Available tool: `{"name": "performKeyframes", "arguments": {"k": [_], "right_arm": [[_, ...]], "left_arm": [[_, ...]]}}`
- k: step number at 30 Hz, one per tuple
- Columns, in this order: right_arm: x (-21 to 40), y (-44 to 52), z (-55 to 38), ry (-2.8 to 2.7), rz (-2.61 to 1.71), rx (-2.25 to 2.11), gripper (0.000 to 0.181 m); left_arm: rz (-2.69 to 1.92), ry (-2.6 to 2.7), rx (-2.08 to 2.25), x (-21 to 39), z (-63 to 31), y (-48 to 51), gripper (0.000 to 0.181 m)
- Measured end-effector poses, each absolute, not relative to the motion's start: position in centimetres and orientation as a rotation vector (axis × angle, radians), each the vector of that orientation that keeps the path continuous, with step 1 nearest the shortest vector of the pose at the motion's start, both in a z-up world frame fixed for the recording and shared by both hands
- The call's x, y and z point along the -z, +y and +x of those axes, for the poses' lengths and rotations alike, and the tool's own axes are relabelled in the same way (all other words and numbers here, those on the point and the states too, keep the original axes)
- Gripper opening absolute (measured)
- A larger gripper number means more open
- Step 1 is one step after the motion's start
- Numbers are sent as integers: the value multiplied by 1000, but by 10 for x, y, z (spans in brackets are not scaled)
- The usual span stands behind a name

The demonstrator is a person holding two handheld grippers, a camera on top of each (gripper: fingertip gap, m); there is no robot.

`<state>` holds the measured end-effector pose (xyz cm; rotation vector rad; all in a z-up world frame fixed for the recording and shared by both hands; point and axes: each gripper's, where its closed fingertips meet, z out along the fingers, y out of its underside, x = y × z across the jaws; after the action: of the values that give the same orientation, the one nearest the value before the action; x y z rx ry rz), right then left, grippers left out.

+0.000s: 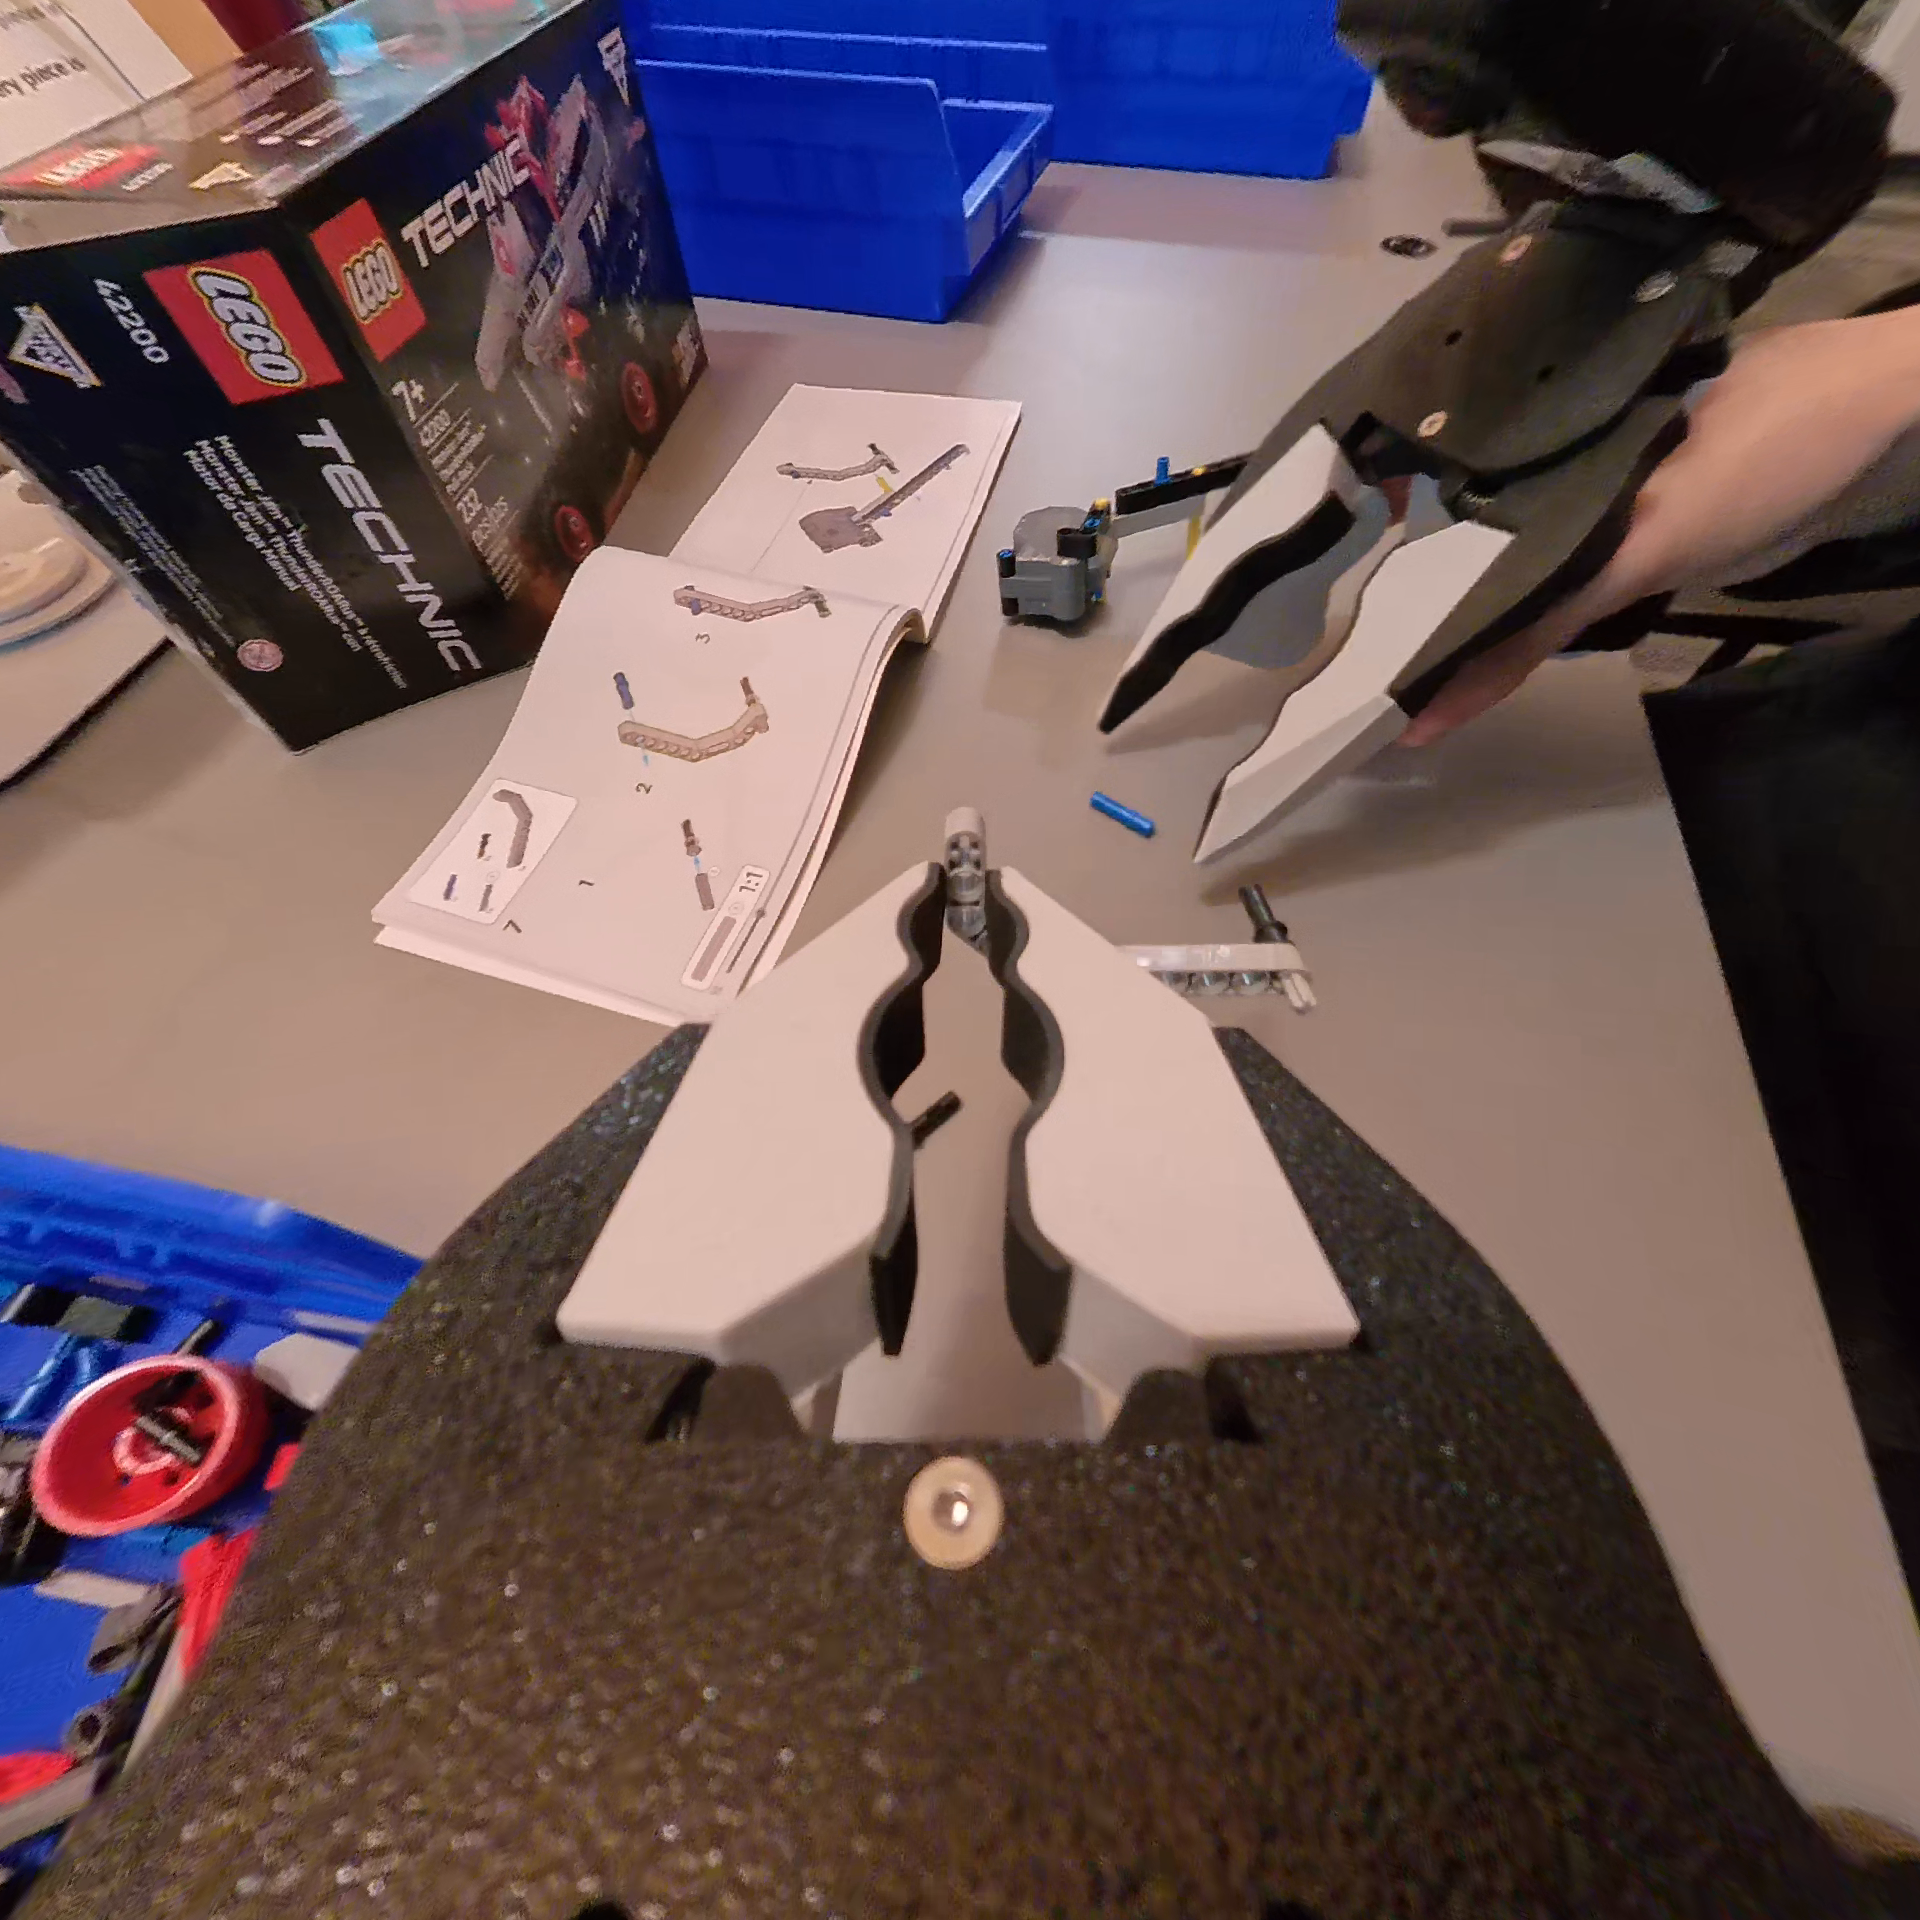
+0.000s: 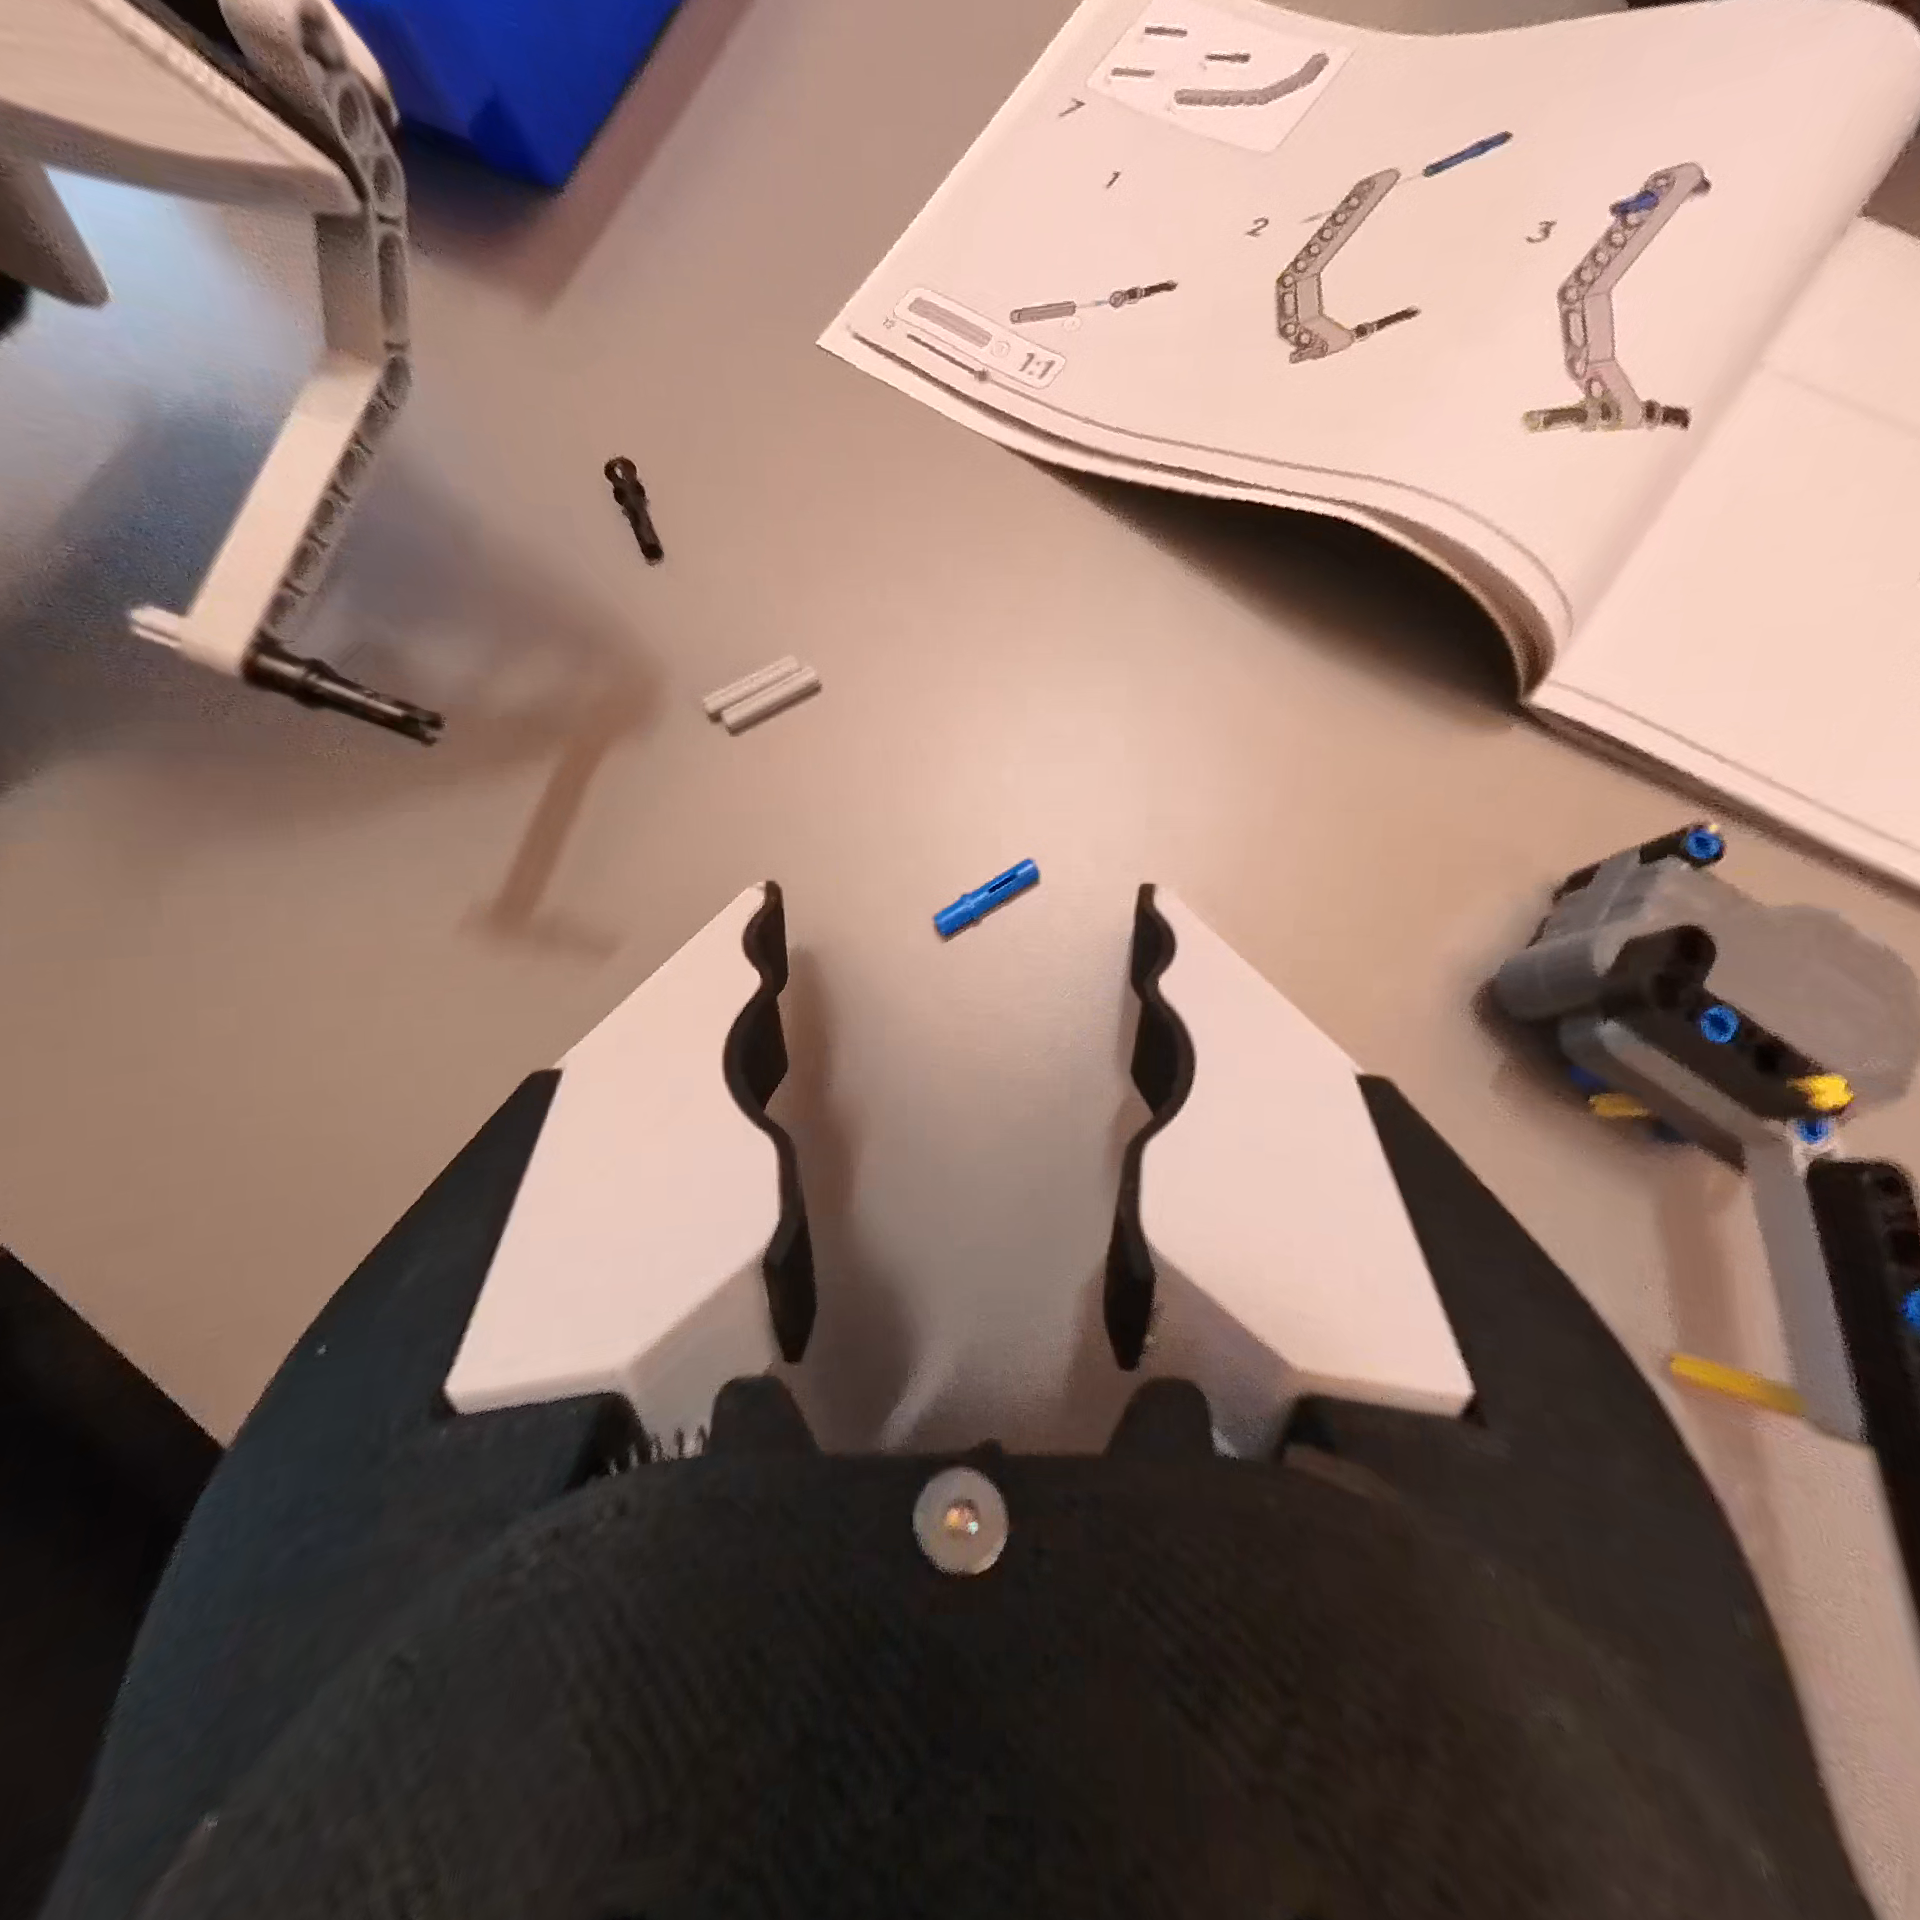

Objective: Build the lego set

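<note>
Right wrist view: blue pin [image 2: 985, 899] lies between the spread fingers [image 2: 665, 1164].

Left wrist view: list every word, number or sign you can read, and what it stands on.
Writing is not copied here; only its bearers are listed.
Black box: logos, words, numbers on its faces.
Open booklet: small marks beside part drawings.
White sheet, top left: cut off, unreadable.

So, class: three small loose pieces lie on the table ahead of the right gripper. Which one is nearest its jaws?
The blue pin, just beyond the open jaws. The grey axle piece and the black pin lie farther off.
</note>
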<state>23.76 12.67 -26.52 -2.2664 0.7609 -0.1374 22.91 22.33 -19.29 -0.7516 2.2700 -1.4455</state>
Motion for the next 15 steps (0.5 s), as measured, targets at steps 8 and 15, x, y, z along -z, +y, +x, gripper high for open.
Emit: {"name": "performKeyframes", "arguments": {"k": [8, 15], "right_arm": [[272, 123, 236, 984, -2167, 87, 58], [276, 122, 244, 1009, -2216, 218, 59]], "left_arm": [[-690, 2296, 1438, 189, 222, 216, 5], [-663, 2284, 1474, 182, 217, 216, 5]]}}
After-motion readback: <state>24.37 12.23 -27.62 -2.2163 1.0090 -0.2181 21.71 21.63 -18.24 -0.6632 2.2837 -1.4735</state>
